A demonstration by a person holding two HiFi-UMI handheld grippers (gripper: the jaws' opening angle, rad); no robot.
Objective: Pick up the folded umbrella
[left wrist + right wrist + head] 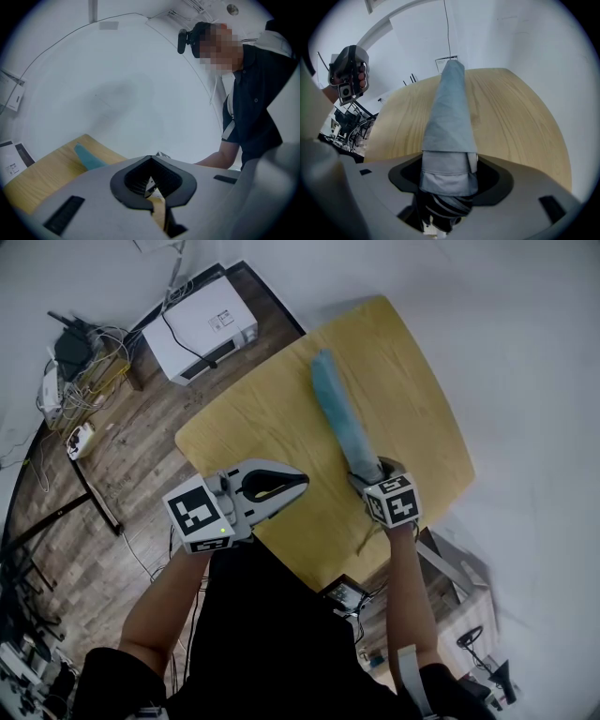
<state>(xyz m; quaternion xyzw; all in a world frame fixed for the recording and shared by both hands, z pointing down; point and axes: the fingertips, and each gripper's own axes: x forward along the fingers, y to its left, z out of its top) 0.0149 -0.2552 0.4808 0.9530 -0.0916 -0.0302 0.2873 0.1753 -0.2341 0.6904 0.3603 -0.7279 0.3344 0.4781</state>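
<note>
Around the work place several things are standing on the wooden floor [122,456]. A white box-shaped device [202,326] is sitting beyond the table's far left corner, and a black cable [187,343] is running over its top. Further left, a dark router with antennas [73,345] is lying beside a tangle of wires [94,376]. All of these are resting well apart from the table top, so they are not blocking anything there. On the right side, a pale wall is running close beside the wooden table [412,381].

The left gripper [300,482] is hanging just off the table's near left edge. Its jaws are meeting at the tips and are holding nothing. It is staying well apart from the umbrella and is not standing in the way.

The folded umbrella [339,413], light blue, is lying lengthwise on the table top. Its narrow tip is pointing toward the far edge, and its thicker end is pointing toward the person. The right gripper [370,472] is pointing steeply down at this near end. Its jaws are standing wide and are closing around the umbrella. In the right gripper view the blue fabric and the dark ribbed part below it are filling the middle of the space between the jaws. The rest of the umbrella is stretching away from the gripper over the bare wood. The marker cube [394,502] of this gripper is showing just behind the umbrella's near end, above the table's near edge.
</note>
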